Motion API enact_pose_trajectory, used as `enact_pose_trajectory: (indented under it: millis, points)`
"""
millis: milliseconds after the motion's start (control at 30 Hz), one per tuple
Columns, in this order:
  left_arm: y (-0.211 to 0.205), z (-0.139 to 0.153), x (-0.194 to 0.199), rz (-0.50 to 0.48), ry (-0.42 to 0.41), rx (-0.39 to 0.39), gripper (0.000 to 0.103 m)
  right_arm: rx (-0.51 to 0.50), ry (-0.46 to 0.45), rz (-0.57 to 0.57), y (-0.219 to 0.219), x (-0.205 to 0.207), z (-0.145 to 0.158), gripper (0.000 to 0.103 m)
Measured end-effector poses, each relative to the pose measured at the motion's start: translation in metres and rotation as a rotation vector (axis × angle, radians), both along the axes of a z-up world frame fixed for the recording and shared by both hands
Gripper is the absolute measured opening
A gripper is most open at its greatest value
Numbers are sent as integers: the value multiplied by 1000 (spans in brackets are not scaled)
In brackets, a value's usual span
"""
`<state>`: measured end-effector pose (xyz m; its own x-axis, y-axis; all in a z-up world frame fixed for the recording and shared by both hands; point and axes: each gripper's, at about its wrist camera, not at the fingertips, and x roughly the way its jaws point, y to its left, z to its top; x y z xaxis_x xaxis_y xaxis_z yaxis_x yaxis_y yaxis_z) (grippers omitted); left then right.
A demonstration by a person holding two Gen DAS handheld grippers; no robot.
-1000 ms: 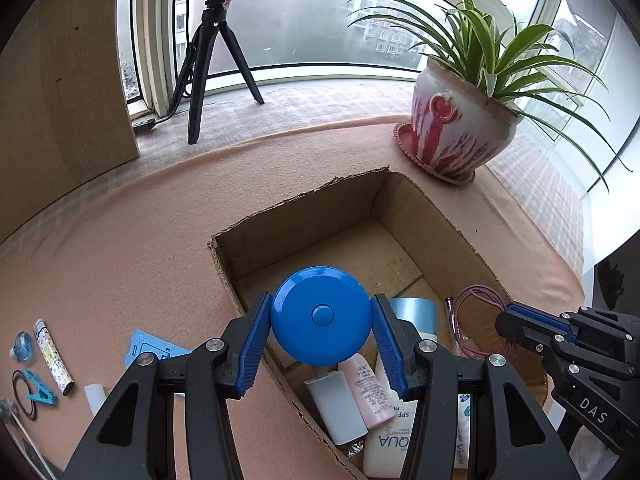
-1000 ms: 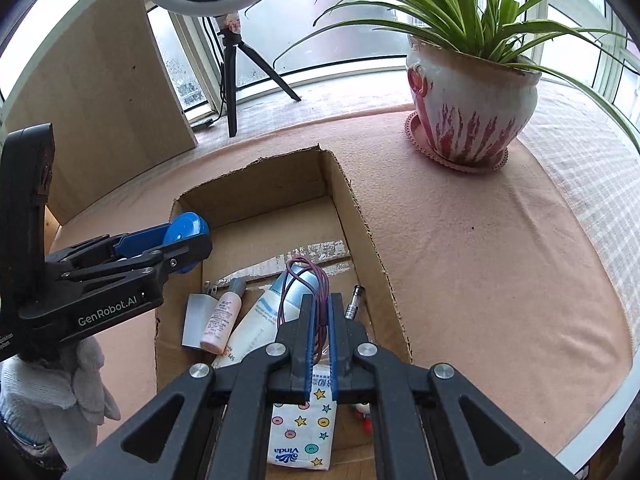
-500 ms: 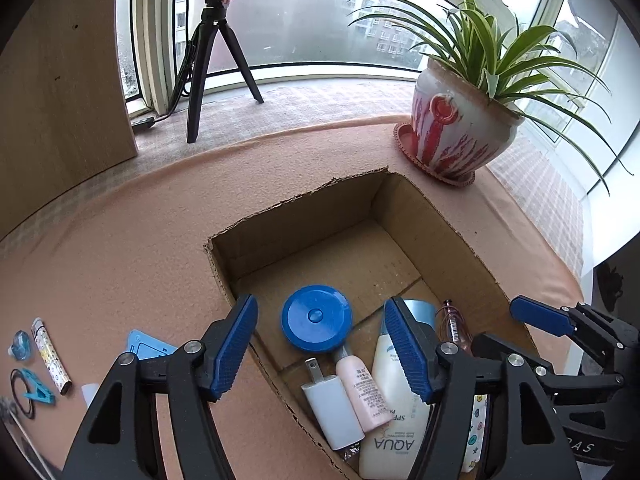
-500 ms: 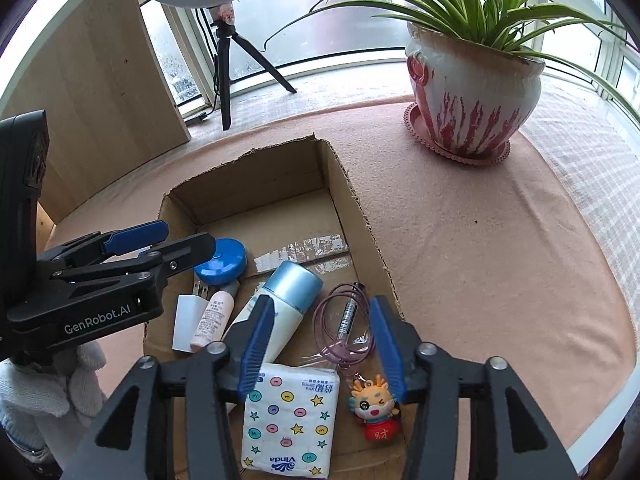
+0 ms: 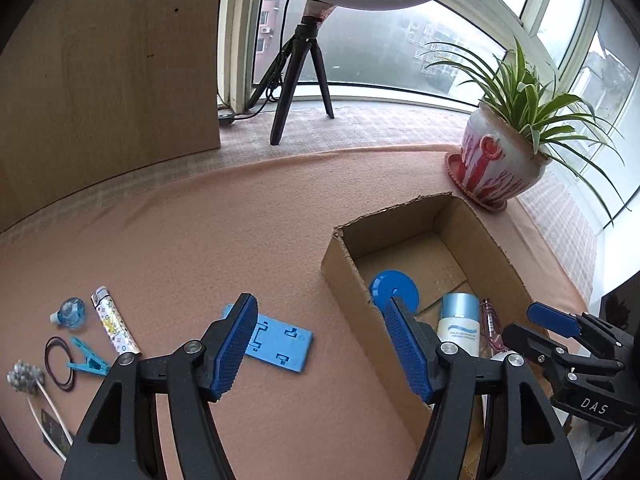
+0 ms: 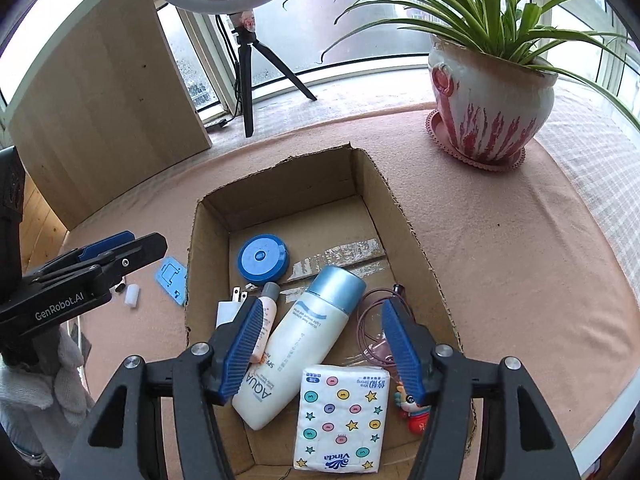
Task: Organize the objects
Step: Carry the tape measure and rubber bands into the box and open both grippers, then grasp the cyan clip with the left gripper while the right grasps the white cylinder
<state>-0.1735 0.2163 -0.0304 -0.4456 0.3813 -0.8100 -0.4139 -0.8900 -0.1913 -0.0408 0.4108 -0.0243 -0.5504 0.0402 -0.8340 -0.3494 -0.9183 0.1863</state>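
Observation:
An open cardboard box (image 6: 404, 216) sits on the pink cloth; it also shows in the left wrist view (image 5: 344, 276). Inside lie a round blue tape measure (image 6: 262, 258), a white AQUA bottle (image 6: 304, 344), a small pink tube (image 6: 266, 312), a white charger (image 6: 228, 308), a purple cable (image 6: 372, 320), a tissue pack (image 6: 342, 416) and a small toy figure (image 6: 414, 410). My right gripper (image 6: 320, 348) is open and empty above the box's near end. My left gripper (image 5: 320, 348) is open and empty, left of the box, above a flat blue plastic holder (image 5: 280, 342).
Left of the holder lie a patterned lighter (image 5: 114, 326), a small blue bottle (image 5: 70, 312), a teal clip (image 5: 88, 358), a black hair band (image 5: 60, 362) and a beaded stick (image 5: 24, 376). A potted plant (image 6: 490, 108) stands behind the box. A ring-light tripod (image 5: 300, 76) stands by the window.
My left gripper let go of the blue tape measure into the box and swung left over the cloth. My right gripper released the purple cable into the box and opened wide.

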Motion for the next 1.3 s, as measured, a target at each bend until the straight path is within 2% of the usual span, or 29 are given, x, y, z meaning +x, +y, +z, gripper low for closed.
enact_pose_trajectory:
  millis: [400, 633, 800, 933, 1000, 1100, 1300]
  points:
    - [-126, -29, -35, 219, -71, -54, 69, -22, 13, 125, -59, -28, 7, 58]
    - [-175, -46, -56, 304, -106, -66, 68, -20, -15, 216, -101, -52, 3, 58]
    - [-188, -59, -69, 307, -128, -81, 50, -18, -32, 262, -127, -66, 0, 58]
    - [-188, -70, -73, 289, -149, -86, 43, -26, -46, 284, -140, -79, -4, 58]
    - [-188, -77, -71, 272, -168, -83, 32, -42, -57, 288, -144, -85, -8, 58]
    - [-184, -78, -66, 238, -154, -91, 29, -70, -74, 291, -147, -96, -14, 56]
    - [-174, -78, -45, 163, -135, -96, 25, -86, -127, 325, -164, -120, -33, 41]
